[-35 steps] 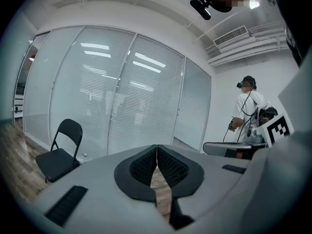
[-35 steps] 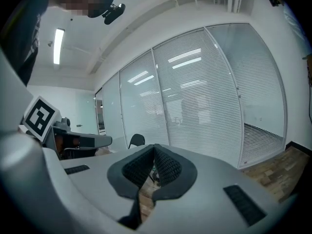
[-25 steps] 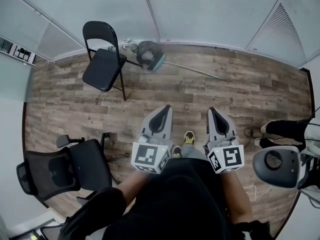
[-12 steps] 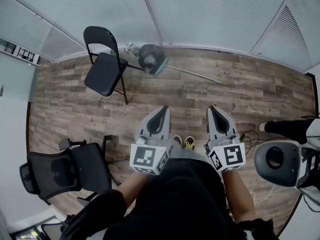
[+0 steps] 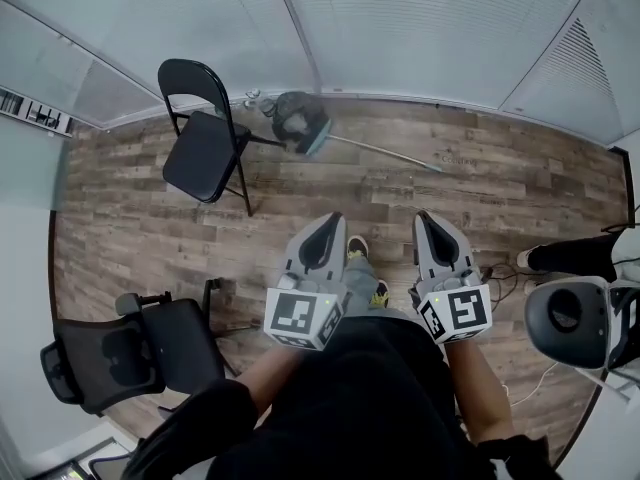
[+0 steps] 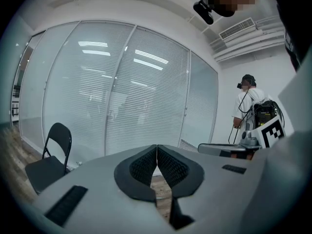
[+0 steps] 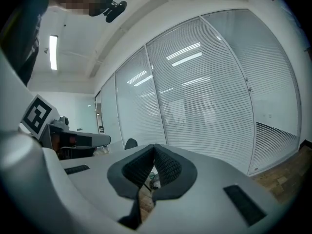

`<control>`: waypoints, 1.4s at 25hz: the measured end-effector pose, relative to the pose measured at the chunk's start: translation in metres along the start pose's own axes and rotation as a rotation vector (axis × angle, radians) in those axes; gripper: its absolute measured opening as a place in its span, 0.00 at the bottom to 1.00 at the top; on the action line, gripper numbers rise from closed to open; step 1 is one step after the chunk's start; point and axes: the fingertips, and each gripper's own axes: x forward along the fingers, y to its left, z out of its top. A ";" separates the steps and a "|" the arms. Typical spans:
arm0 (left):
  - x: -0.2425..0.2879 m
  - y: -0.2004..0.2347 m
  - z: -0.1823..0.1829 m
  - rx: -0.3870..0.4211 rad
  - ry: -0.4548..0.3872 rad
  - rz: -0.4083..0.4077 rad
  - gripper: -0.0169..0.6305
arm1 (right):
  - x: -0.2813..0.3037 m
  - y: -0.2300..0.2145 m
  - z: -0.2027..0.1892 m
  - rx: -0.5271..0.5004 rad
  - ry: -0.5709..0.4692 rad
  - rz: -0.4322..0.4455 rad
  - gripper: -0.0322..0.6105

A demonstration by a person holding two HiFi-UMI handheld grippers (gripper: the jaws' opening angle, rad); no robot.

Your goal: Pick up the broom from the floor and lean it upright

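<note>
the right tool (image 7: 154, 152) has its two dark jaws pressed together with nothing between them. behind it is a glass wall (image 7: 209, 96) with white blinds. some wood floor (image 7: 285, 172) shows low on the right.

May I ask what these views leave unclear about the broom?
- Head view: the broom is too small and blurred to show its bristles.
- Left gripper view: the broom is hidden behind the body of the left gripper.
- Head view: small items beside the folding chair are too small to identify.

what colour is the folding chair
Black; the folding chair shows best in the head view.
</note>
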 end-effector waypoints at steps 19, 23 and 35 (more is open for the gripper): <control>0.144 0.108 0.044 -0.016 0.001 -0.084 0.06 | 0.155 -0.078 0.042 -0.100 0.071 -0.039 0.07; 0.166 0.100 0.045 -0.009 0.010 -0.120 0.06 | 0.159 -0.097 0.045 -0.101 0.075 -0.074 0.07; 0.251 0.096 0.064 -0.010 0.037 -0.098 0.06 | 0.205 -0.168 0.047 -0.036 0.070 -0.076 0.07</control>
